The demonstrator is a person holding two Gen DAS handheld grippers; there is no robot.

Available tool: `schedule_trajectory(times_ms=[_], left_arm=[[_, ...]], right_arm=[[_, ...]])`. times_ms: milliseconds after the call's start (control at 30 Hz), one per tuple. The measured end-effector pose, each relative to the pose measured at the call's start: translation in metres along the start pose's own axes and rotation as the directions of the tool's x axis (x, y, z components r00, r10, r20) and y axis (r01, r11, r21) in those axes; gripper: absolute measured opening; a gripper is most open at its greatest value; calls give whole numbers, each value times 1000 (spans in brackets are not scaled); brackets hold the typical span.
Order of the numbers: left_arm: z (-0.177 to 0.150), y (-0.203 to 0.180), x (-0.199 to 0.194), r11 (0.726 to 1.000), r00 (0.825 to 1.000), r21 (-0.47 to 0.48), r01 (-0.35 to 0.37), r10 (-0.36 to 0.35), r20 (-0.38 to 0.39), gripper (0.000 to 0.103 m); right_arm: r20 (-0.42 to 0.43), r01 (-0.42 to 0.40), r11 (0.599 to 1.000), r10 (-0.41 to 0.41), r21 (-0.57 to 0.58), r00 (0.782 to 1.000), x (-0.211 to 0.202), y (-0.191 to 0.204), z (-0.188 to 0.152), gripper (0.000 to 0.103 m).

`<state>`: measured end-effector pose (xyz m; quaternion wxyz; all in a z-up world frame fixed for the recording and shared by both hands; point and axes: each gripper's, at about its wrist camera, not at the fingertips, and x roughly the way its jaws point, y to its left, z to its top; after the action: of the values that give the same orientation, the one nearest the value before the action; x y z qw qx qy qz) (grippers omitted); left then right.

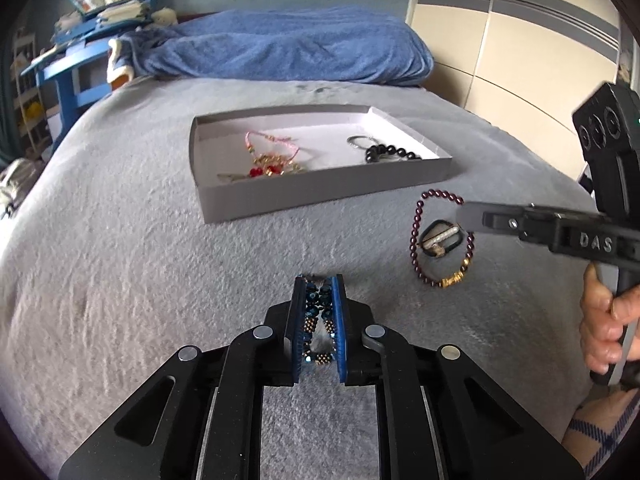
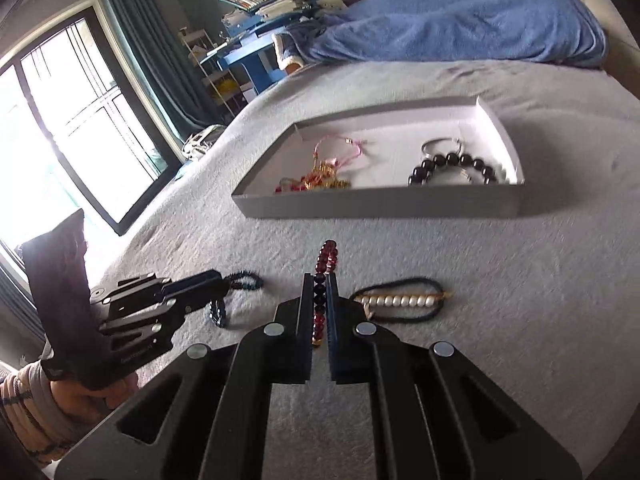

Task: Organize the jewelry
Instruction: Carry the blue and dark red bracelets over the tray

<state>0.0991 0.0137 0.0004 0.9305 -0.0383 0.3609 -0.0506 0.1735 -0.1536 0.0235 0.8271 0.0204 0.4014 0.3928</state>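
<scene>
Jewelry is lying in two places: some pieces are sitting in the shallow grey box (image 1: 320, 196) on the bed, and the rest are lying loose on the grey bedspread (image 1: 120, 280) just in front of it. The left gripper (image 1: 319, 284) is pinching a blue beaded bracelet (image 1: 318, 312) between its blue pads, jaws nearly together on it. The right gripper (image 2: 319, 280) is closing on the dark red beaded bracelet (image 2: 326, 258), with beads squeezed between its fingers and one loop sticking out past the tips.

Risks, as I judge them: both grips are catching only part of a limp loop, so a bracelet could be slipping out on the way to the box — round beads are rolling easily against flat pads. The red bracelet is encircling the black hair tie with pearl bar (image 2: 400, 302) in the left view, so lifting it may be dragging that piece along. Both tools are working close together, and a careless swing could be knocking one against the other. Dropping onto the pink and gold tangle (image 2: 320, 176) or the black bead bracelet (image 2: 456, 168) in the box could be knotting things further.

Readable writing: only "DAS" moulded on the right tool's body in the left view — small print on the left tool is too blurred to read.
</scene>
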Motion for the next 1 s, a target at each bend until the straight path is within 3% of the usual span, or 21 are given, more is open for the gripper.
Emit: schedule_trajectory(times_ms=[1000], left_arm=[[96,-7,-3,998,992,66,11,-19,127,13]], right_arm=[[99,71,997,-66,-43,993,-21,-27,81,6]])
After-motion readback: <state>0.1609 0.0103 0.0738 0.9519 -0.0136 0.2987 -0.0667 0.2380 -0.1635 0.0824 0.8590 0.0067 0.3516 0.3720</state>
